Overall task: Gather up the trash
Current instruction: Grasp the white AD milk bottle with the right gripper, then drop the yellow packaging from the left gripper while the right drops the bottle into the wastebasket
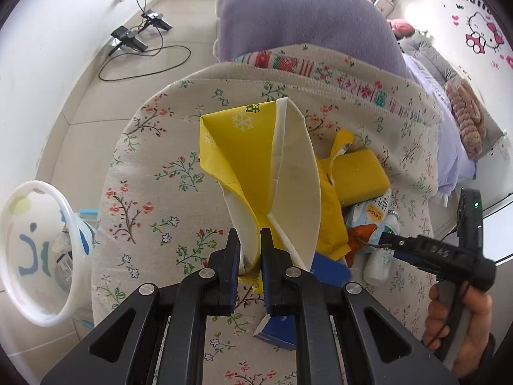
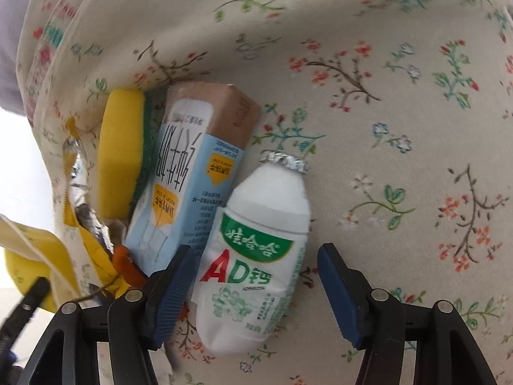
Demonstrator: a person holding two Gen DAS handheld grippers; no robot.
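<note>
My left gripper (image 1: 250, 237) is shut on the lower edge of a yellow and white paper wrapper (image 1: 256, 147), which stands up above the floral tablecloth (image 1: 154, 192). In the right wrist view, a white drink bottle (image 2: 256, 224) with a foil cap lies between the fingers of my right gripper (image 2: 255, 248). That gripper is open, with a gap at the right pad. Beside the bottle lie a blue milk carton (image 2: 192, 176), a yellow sponge (image 2: 120, 154) and a crumpled foil wrapper (image 2: 77, 166). A blue box (image 1: 330, 269) lies partly under the paper.
A white round bin (image 1: 19, 256) with a liner stands at the table's left edge. A purple cushioned seat (image 1: 304, 16) is beyond the table, with cables and devices (image 1: 134, 38) on the floor. A hand (image 1: 458, 320) holds the right gripper's handle.
</note>
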